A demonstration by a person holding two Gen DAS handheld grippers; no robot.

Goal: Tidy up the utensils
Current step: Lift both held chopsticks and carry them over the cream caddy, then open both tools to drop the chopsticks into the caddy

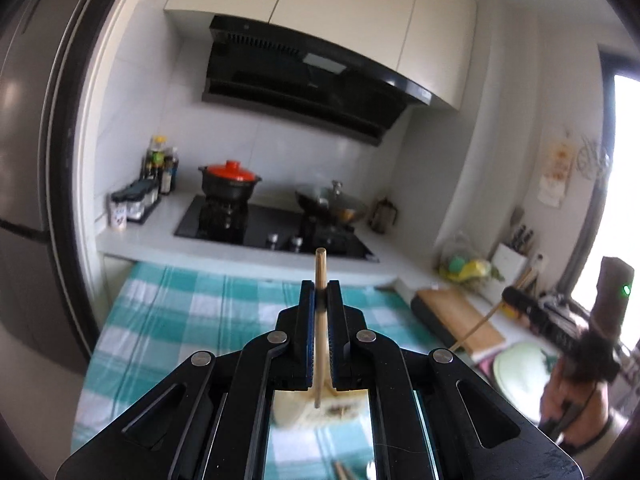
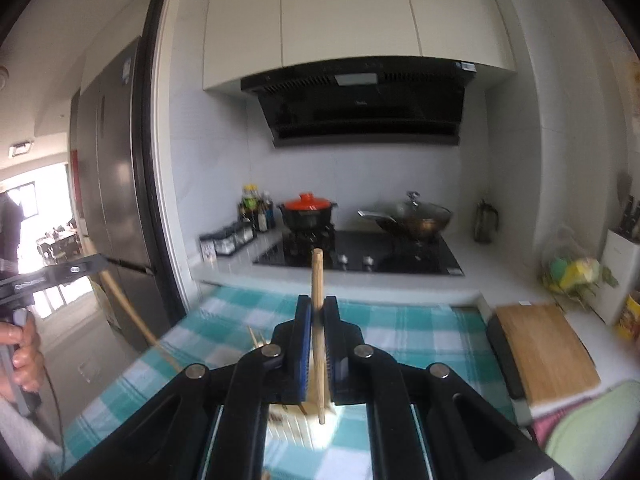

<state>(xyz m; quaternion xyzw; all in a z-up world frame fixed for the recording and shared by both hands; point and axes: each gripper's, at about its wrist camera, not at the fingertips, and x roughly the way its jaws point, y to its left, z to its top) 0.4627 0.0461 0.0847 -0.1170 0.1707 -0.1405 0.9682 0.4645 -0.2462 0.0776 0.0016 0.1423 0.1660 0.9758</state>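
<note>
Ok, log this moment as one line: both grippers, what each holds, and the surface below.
left gripper: shut on chopstick | right gripper: shut on second chopstick | below: checked cloth

The left tongs (image 1: 321, 292) are clamped on a wooden chopstick (image 1: 320, 320), which stands nearly upright between the blue pads, its top poking above them. Beyond the chopstick lies a teal-and-white checked cloth (image 1: 180, 312), and past that the black hob (image 1: 276, 228) on the counter (image 1: 132, 240). On the hob sit a black pot with a red lid (image 1: 229, 178) and a lidded wok (image 1: 330, 200). Right of the chopstick, the right tongs (image 1: 520, 304) hold another thin stick above a wooden cutting board (image 1: 460, 316).
</note>
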